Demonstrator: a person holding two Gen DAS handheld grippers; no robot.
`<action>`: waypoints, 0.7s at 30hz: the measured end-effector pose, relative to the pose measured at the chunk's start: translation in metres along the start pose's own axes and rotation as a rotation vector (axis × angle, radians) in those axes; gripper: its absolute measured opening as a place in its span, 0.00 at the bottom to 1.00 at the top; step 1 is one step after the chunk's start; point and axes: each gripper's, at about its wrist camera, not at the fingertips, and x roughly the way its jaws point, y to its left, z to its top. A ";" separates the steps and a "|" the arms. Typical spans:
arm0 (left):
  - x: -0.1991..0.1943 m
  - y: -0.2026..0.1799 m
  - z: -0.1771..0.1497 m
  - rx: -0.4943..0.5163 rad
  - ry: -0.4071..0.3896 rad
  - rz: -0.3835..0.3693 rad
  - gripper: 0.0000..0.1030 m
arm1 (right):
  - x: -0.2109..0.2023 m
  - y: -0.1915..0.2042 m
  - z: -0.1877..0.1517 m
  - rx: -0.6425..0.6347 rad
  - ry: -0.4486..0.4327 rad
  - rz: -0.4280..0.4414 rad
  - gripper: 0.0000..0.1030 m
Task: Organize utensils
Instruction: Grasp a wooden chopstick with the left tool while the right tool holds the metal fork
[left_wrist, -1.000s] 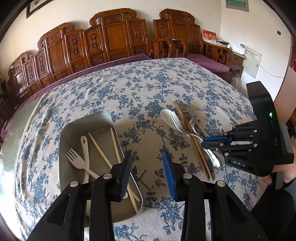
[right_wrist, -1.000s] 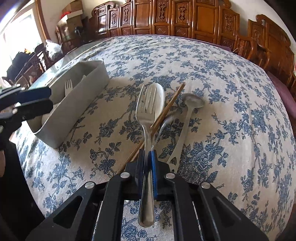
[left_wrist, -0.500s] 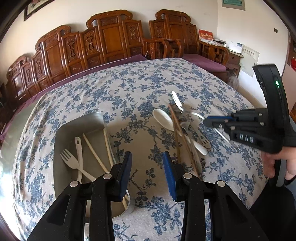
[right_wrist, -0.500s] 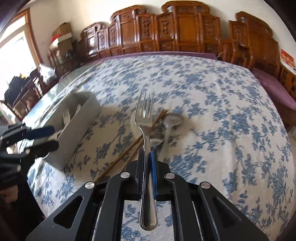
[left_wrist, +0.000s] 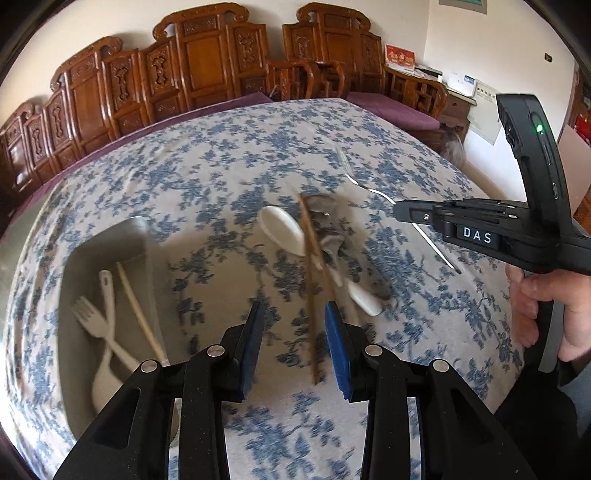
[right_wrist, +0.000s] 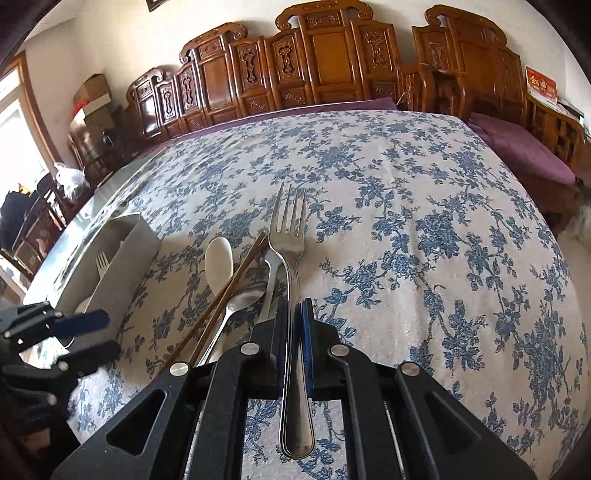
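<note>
My right gripper (right_wrist: 294, 317) is clamped tight on the handle of a steel fork (right_wrist: 290, 236), which I hold up above the flowered tablecloth (right_wrist: 424, 206), tines pointing away from me toward the carved wooden chairs (right_wrist: 325, 55). My left gripper (left_wrist: 294, 334) stands wide apart with nothing between its blue pads (left_wrist: 252, 338), hovering over the cloth near the pile. Below the fork lie a white spoon (right_wrist: 218, 260), a pair of brown chopsticks (right_wrist: 221, 299) and two steel spoons (right_wrist: 240, 295), overlapping one another. To the left sits the grey tray (left_wrist: 110, 240), holding a white fork (left_wrist: 86, 319), a white spoon and pale chopsticks (left_wrist: 138, 308).
</note>
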 end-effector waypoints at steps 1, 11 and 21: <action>0.003 -0.004 0.002 0.002 0.001 -0.003 0.29 | -0.001 -0.002 0.000 0.002 -0.002 0.000 0.09; 0.047 -0.029 0.020 -0.014 0.053 -0.074 0.11 | -0.008 -0.026 -0.003 0.041 0.001 0.000 0.09; 0.078 -0.028 0.033 -0.057 0.097 -0.058 0.10 | -0.009 -0.031 -0.002 0.057 -0.008 0.020 0.09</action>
